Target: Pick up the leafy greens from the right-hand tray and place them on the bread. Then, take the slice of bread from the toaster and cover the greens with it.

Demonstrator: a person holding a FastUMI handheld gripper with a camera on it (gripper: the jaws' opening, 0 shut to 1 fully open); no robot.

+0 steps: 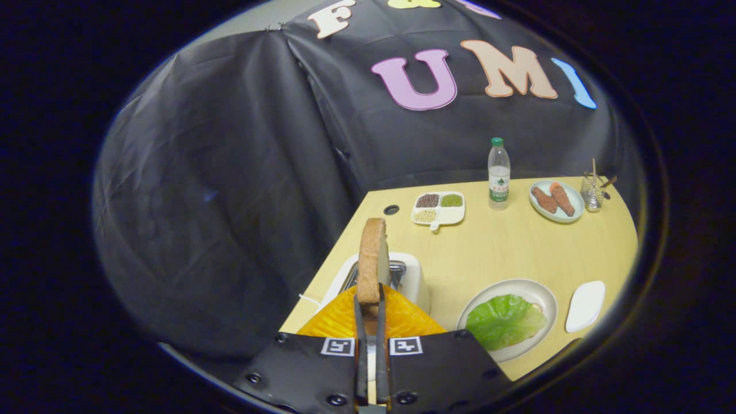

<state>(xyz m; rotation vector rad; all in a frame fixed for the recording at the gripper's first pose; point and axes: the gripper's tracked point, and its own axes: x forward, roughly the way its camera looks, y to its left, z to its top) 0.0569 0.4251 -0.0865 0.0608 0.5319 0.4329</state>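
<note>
- My hand-held gripper (pixel 371 302) sits at the bottom centre of the frame, its fingers drawn narrow and pressing both faces of the slice of bread (pixel 372 261).
- The slice stands upright and edge-on to me: a pale crumb with a brown crust, its lower end hidden between my fingers.
- Just behind it is the white toaster (pixel 415 275); its near side is covered by my fingers and the slice.
- An orange, ridged thing (pixel 402 319) lies under my fingers; I cannot tell what it is.
- To the lower right, a white plate (pixel 537 290) on the desk (pixel 494 253) carries the leafy greens (pixel 503 321), one bright, crinkled leaf. A pale edge shows at the leaf's right, too little to name.
- Right of the plate lies an empty white tray (pixel 585 305).
- Farther back stand a divided dish (pixel 439 208) of grains, a water bottle (pixel 498 175), a plate with sausages (pixel 556 200) and a small glass holder (pixel 592 194), its contents too small to make out.
</note>
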